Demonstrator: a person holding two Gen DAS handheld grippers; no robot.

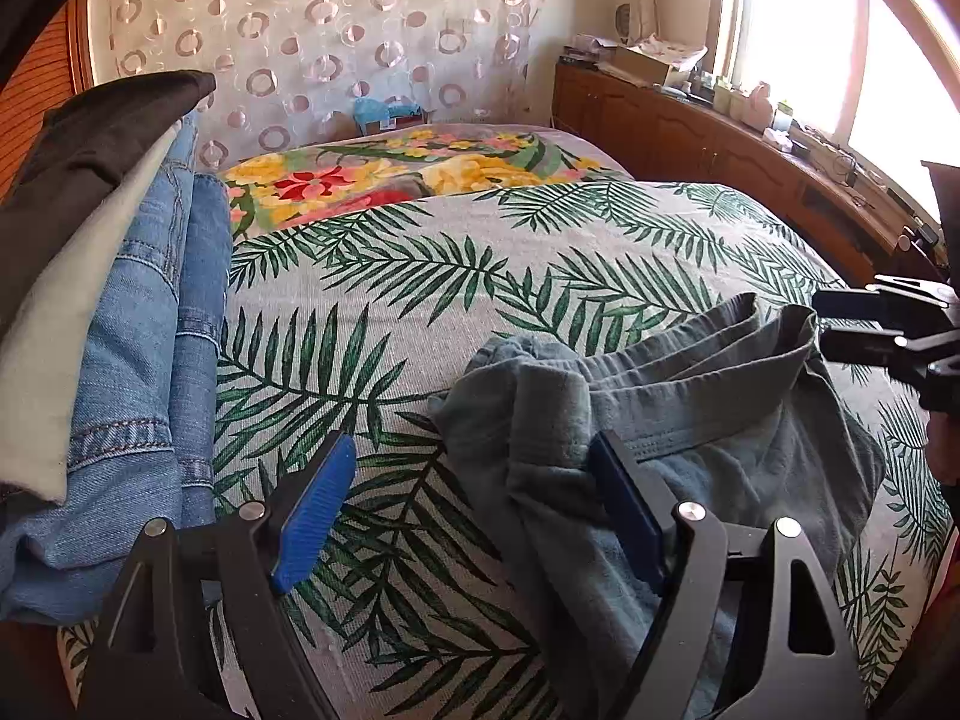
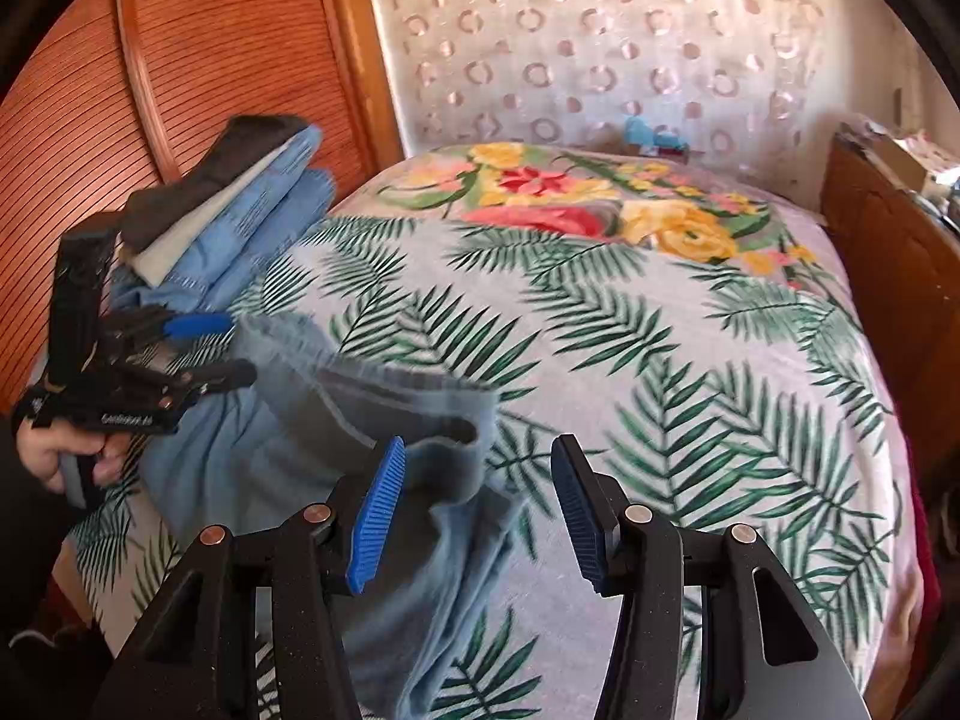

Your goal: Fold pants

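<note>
We're low over the bed with both tools spread wide, gripping nothing. Our left gripper (image 1: 474, 510) straddles the near edge of the grey-blue pants (image 1: 690, 420), cloth bunched against its right finger. Our right gripper (image 2: 480, 510) has the pants' waistband corner just off its left finger, so either hand is within reach. The pants lie crumpled on the palm-print bedspread (image 1: 390, 300), waistband running across toward the right. Further back sits a stack of folded jeans (image 1: 156, 312).

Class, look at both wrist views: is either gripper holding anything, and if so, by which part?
Nothing is held. The left gripper and right gripper are both open over the crumpled pants.
</note>
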